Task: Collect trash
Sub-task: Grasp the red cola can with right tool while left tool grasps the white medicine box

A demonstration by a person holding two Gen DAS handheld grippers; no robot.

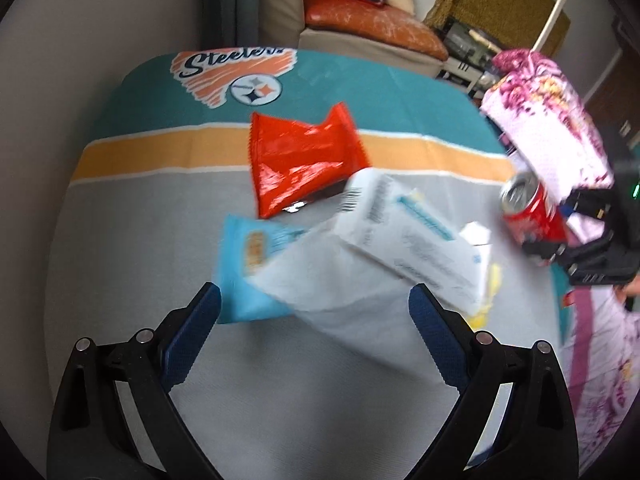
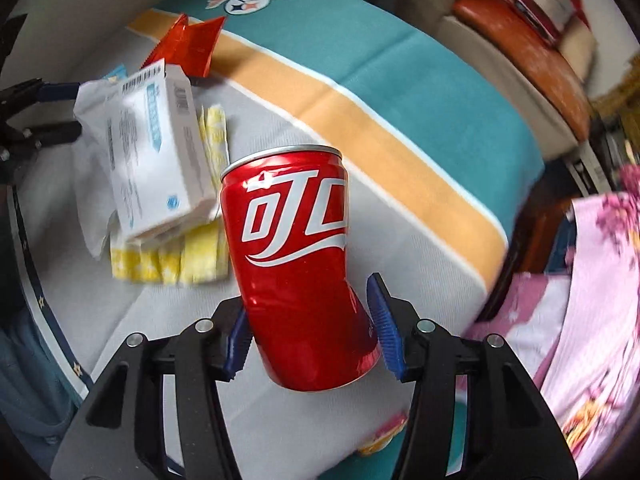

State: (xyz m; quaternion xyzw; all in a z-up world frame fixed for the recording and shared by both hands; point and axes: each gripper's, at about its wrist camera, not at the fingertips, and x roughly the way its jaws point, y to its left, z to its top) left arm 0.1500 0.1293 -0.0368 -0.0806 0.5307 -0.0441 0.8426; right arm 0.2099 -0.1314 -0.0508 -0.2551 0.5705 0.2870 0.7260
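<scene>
The pick-up of the red soda can (image 2: 294, 264) is judged to be the step in hand, and it is caught right at the moment of the grab. The right gripper (image 2: 310, 334) is seen pointing steeply down over the striped Steelers blanket (image 2: 400, 128), its jaws about half open, with the lower body of the can set squarely between them. The left blue pad (image 2: 238, 340) looks to be against the can wall, while a sliver of gap seems to remain at the right pad, so a firm hold cannot be confirmed yet. A full squeeze is called for next, then a clean lift, with care taken that the tilted can is not tipped out. Just beside the can, the white carton (image 2: 156, 156) is found lying on a white tissue (image 1: 340, 292) and a yellow patterned wrapper (image 2: 176, 260), with the red snack bag (image 1: 300, 164) and a light blue packet (image 1: 248, 268) beyond. The left gripper (image 1: 314, 312) is held wide open and empty above the tissue, nothing touched by its pads.
</scene>
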